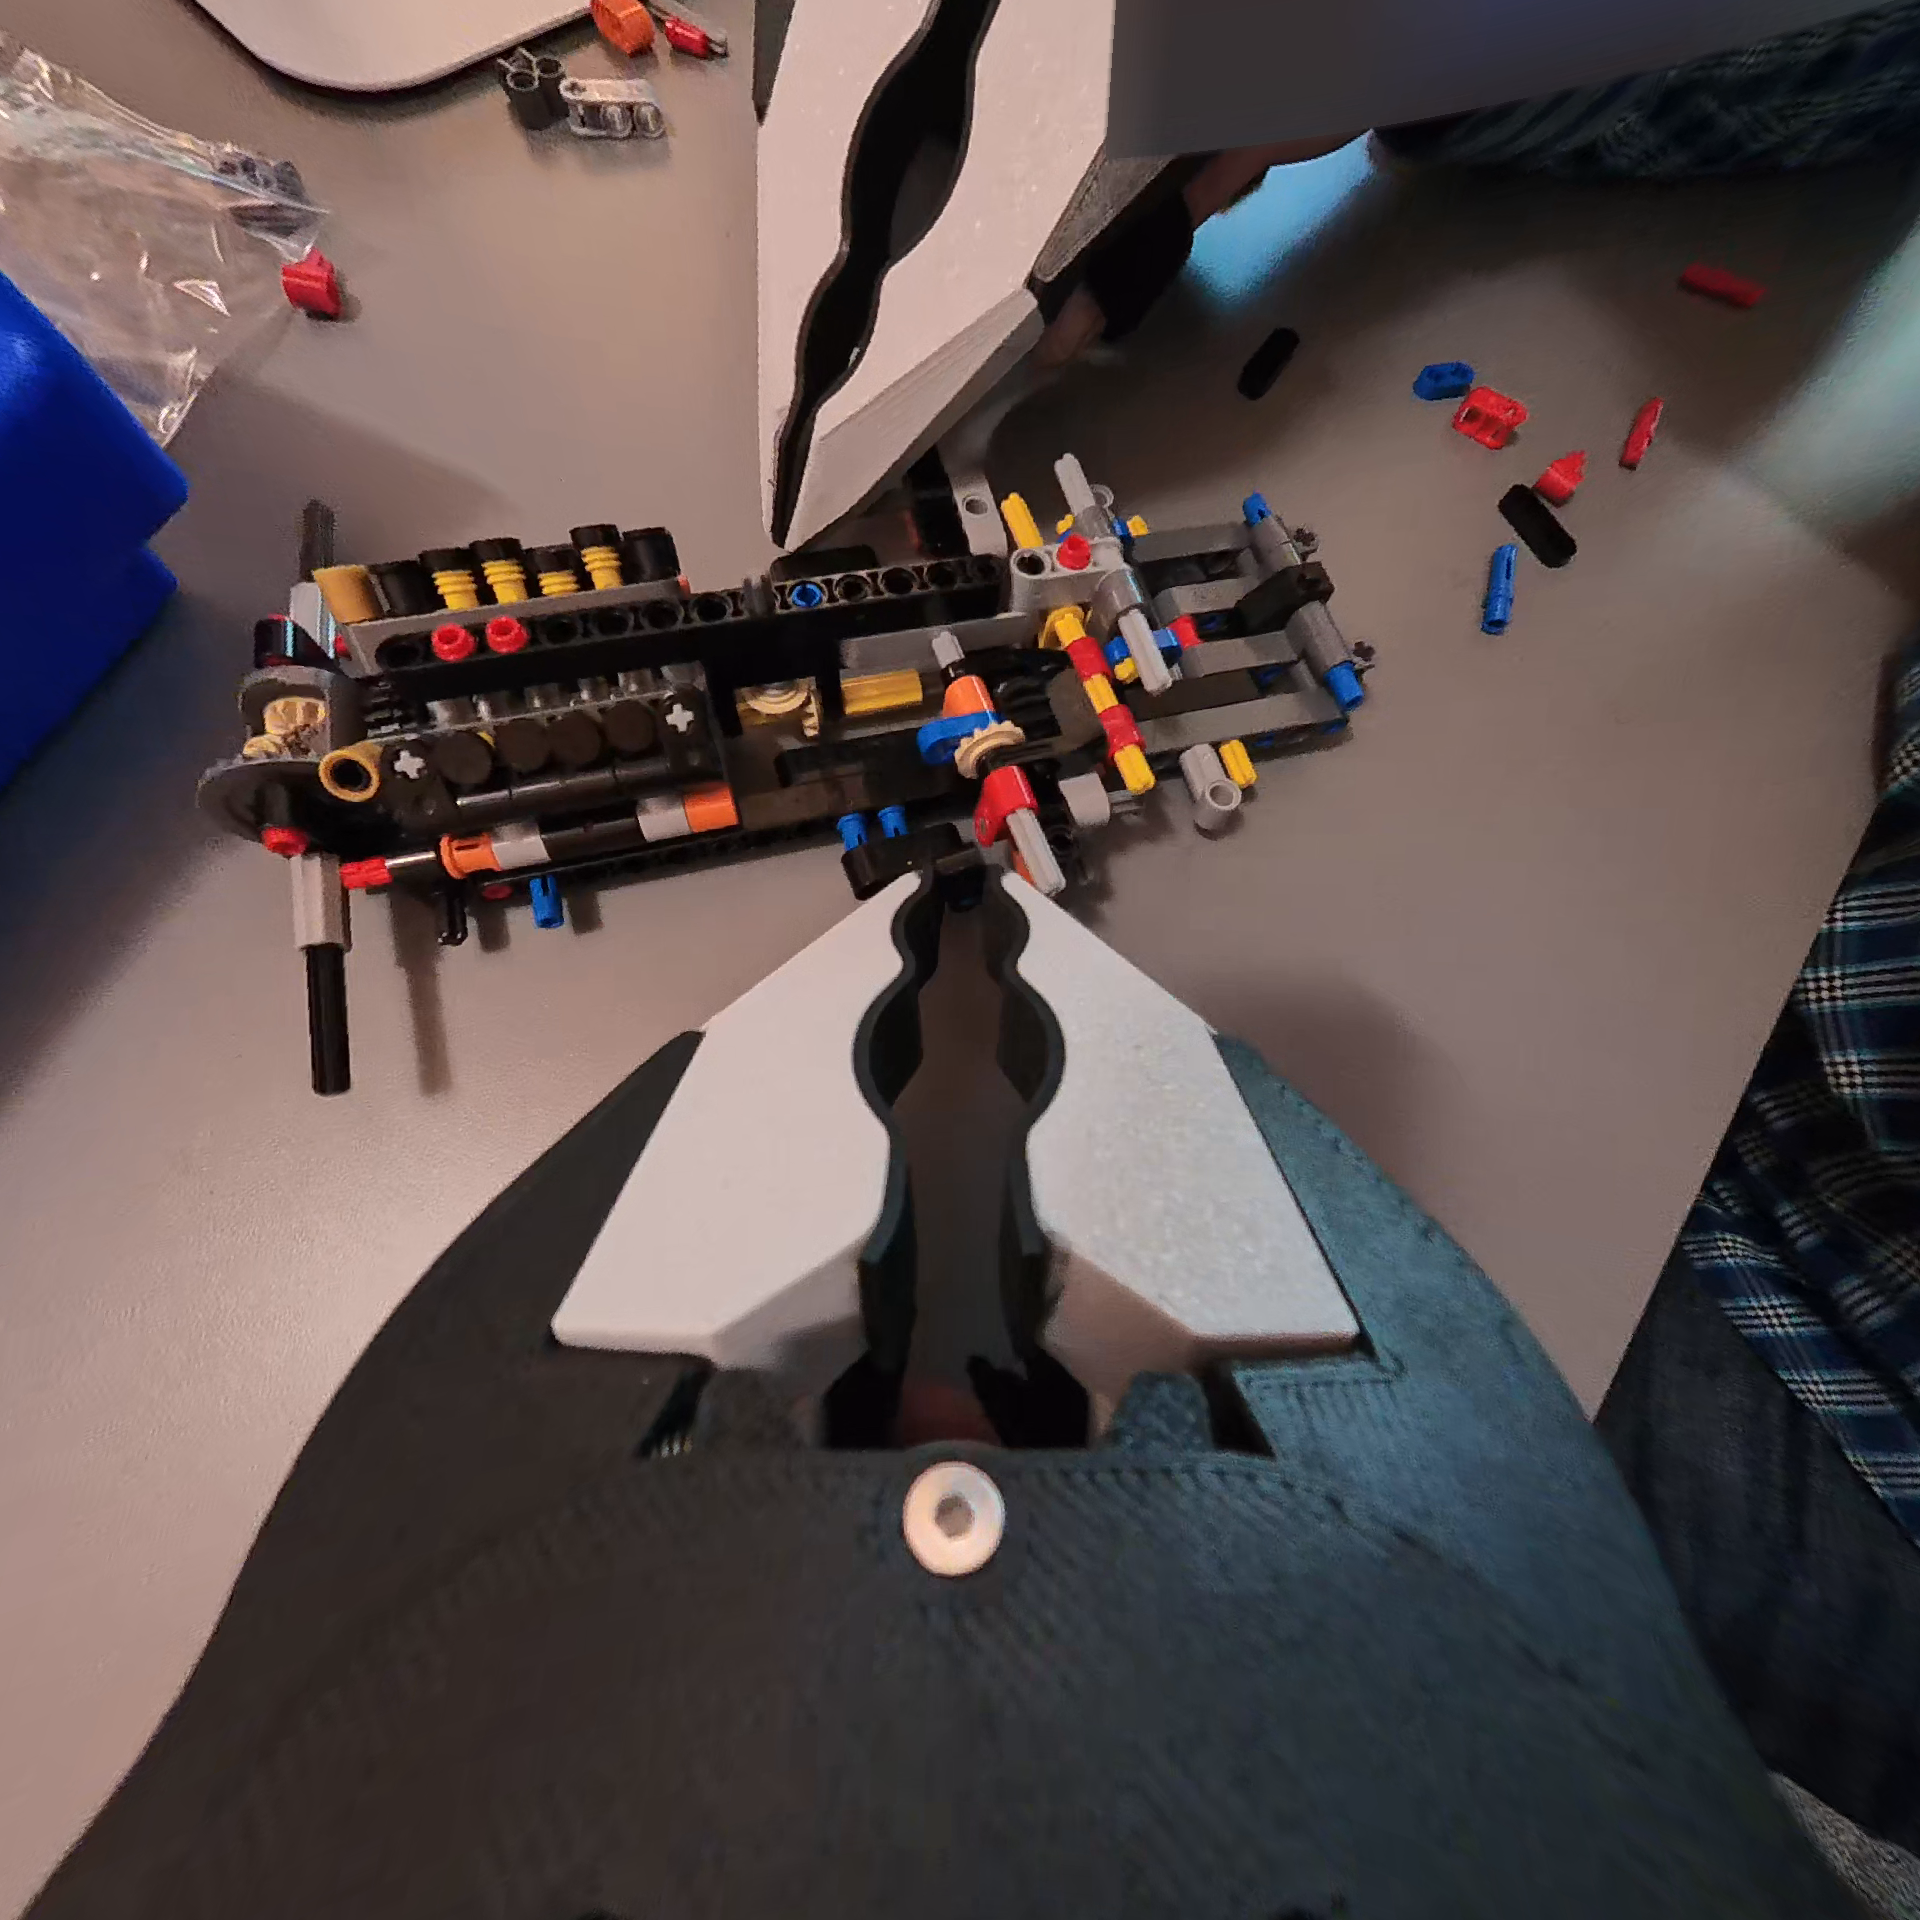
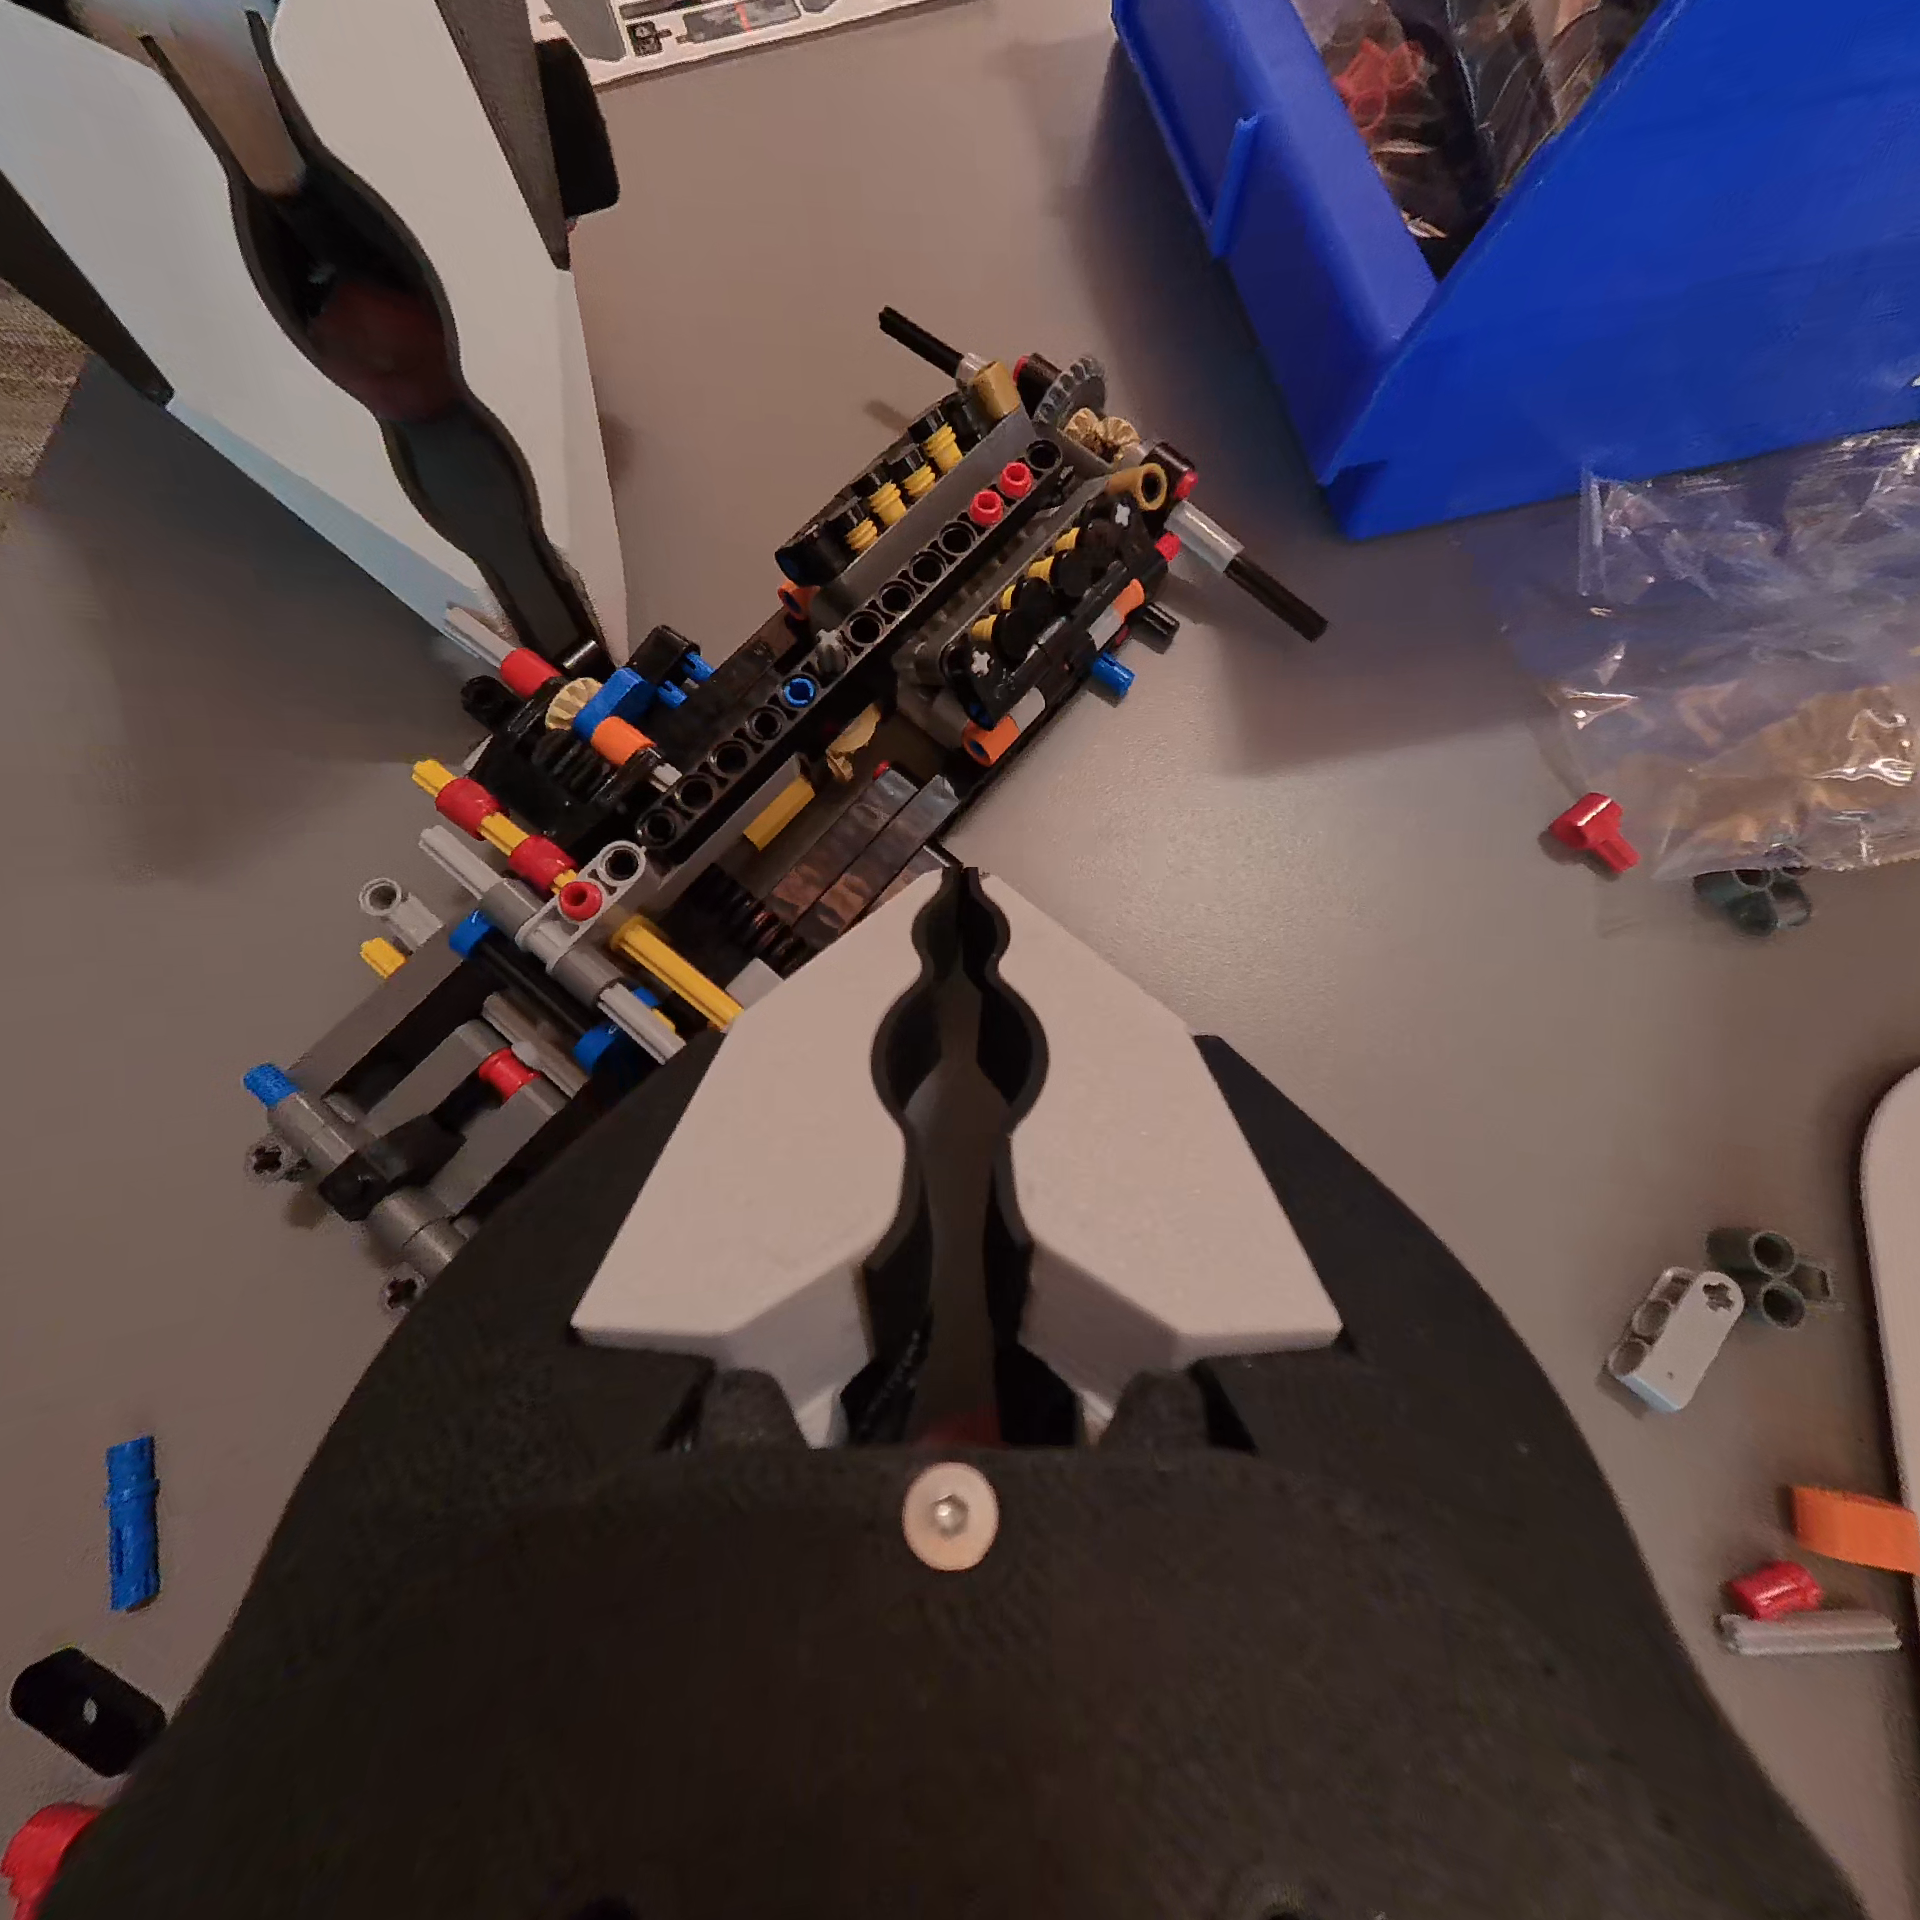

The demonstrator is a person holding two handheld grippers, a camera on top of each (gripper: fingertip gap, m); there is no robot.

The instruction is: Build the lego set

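A long Lego Technic chassis (image 1: 623, 665) of black and grey beams with yellow, red and blue pins lies on the grey table; it also shows in the right wrist view (image 2: 831, 665). My left gripper (image 1: 963, 883) is at its near edge, shut on a small black connector (image 1: 894, 850) that sits on the chassis. It also shows at the upper left of the right wrist view (image 2: 577, 639). My right gripper (image 2: 961, 878) is shut, its tips touching the opposite side of the chassis at the grey beams. It shows from above in the left wrist view (image 1: 781, 525).
A blue bin (image 2: 1558, 312) and a clear bag of parts (image 2: 1766, 675) lie beyond the chassis. Loose red, blue and black pieces (image 1: 1486, 416) are scattered on the table. A grey connector (image 2: 1673, 1340), a blue pin (image 2: 132, 1522) and a plaid sleeve (image 1: 1849, 1039) are nearby.
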